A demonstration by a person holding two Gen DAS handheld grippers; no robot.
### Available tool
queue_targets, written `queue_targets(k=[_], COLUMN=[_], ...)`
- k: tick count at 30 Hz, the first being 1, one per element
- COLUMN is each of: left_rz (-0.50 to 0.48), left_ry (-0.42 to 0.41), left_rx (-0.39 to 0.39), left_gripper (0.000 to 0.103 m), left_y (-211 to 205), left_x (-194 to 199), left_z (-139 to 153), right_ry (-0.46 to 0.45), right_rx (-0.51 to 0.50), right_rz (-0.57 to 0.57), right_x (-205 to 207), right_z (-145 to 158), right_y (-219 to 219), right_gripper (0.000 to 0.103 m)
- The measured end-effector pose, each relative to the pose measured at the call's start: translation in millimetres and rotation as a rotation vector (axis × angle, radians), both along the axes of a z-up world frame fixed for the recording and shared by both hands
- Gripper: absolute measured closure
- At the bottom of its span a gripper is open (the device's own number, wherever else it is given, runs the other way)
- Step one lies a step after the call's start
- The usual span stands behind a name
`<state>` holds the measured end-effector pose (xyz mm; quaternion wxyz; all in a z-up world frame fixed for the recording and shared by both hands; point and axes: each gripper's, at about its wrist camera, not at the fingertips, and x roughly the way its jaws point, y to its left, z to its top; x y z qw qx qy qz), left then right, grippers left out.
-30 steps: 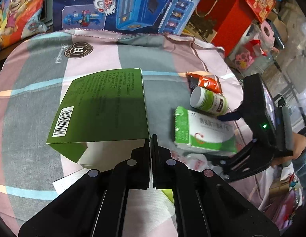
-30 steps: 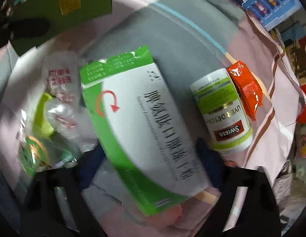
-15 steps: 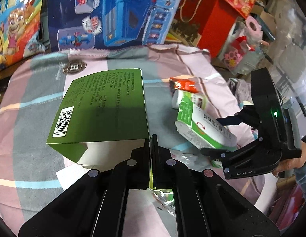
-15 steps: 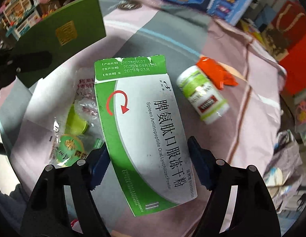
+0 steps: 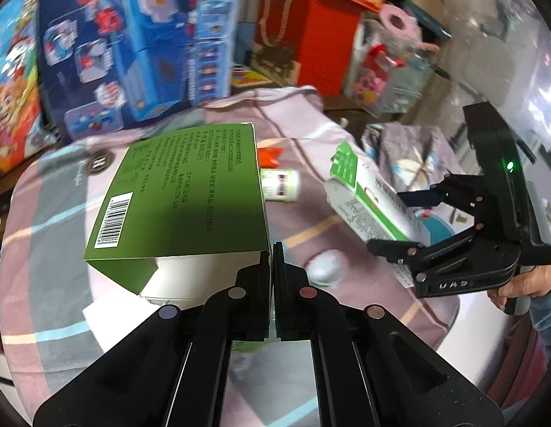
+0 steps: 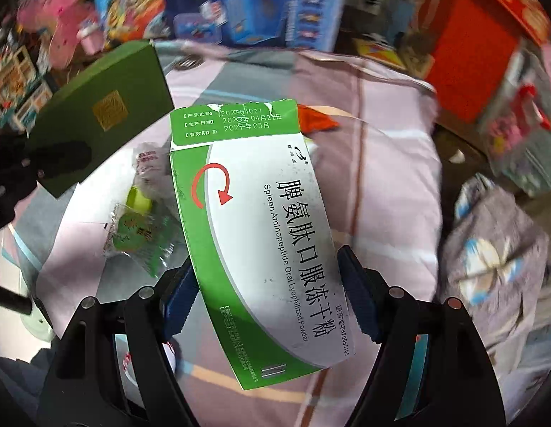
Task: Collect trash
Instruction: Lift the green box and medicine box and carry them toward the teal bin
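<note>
My left gripper (image 5: 273,252) is shut on the edge of a dark green carton (image 5: 183,195) with a barcode and holds it above the cloth-covered table (image 5: 51,213). The carton also shows in the right wrist view (image 6: 104,114). My right gripper (image 6: 268,295) is shut on a white and green medicine box (image 6: 261,235) and holds it in the air; it shows in the left wrist view (image 5: 368,199) at the right. On the table lie a white bottle (image 5: 281,185), an orange packet (image 5: 270,154) and clear wrappers (image 6: 140,235).
Blue toy boxes (image 5: 140,42) and red gift boxes (image 5: 311,28) stand behind the table. A grey patterned bag (image 6: 496,249) sits off the table's right edge. A white sheet of paper (image 5: 108,316) lies under the green carton.
My right gripper has lifted the medicine box off the table and carried it up and to the right. My left gripper has raised the green carton; the bottle and packet stay on the table.
</note>
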<state>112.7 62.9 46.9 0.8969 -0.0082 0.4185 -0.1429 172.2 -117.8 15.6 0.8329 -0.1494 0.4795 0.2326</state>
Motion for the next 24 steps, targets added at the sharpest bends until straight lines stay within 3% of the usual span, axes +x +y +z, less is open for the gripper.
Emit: queue_targets(k=[15,24], left_rz=[-0.281,-0.511], left_ry=[0.053,0.126], left_rx=[0.066,0.101], left_gripper=[0.101,0.101], left_y=[-163.6,-279.0], left_x=[10.7,17.0], left_z=[-7.1,-33.2], right_ry=[-0.015,0.044], right_rx=[0.289,0.325], right_rz=[-0.394,-0.650], right_x=[-37.6,-58.8], right_z=[-3.4,-45.3], right_y=[-205.2,-313.0], right_gripper=[0.031,0.031])
